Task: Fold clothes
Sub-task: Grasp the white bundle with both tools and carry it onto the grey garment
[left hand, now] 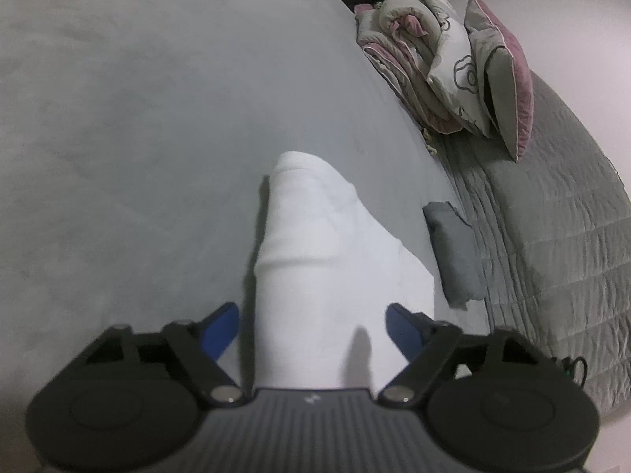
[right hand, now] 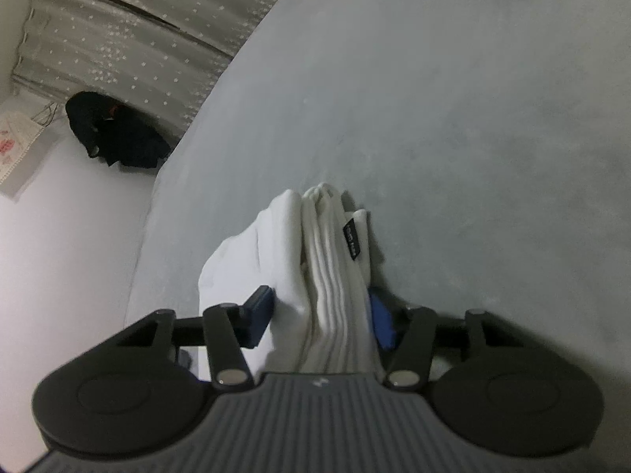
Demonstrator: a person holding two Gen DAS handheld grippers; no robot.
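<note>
A white garment (left hand: 323,236) lies in a narrow folded strip on the grey bed sheet (left hand: 138,138). My left gripper (left hand: 313,327) straddles its near end; the blue pads (left hand: 224,327) stand wide, a dark gap shows beside the left one, and the cloth lies between and under them. In the right wrist view the same white garment (right hand: 315,244) is bunched in ribbed folds with a small black label. My right gripper (right hand: 321,319) has both blue pads (right hand: 260,315) against this bunch, one on each side.
A small folded grey cloth (left hand: 453,256) lies right of the garment, by a quilted grey cover (left hand: 552,216). Rolled bedding and pillows (left hand: 441,63) are piled at the back right. Left of the bed edge are the pale floor (right hand: 59,236), a black heap (right hand: 114,134) and a starred curtain (right hand: 130,47).
</note>
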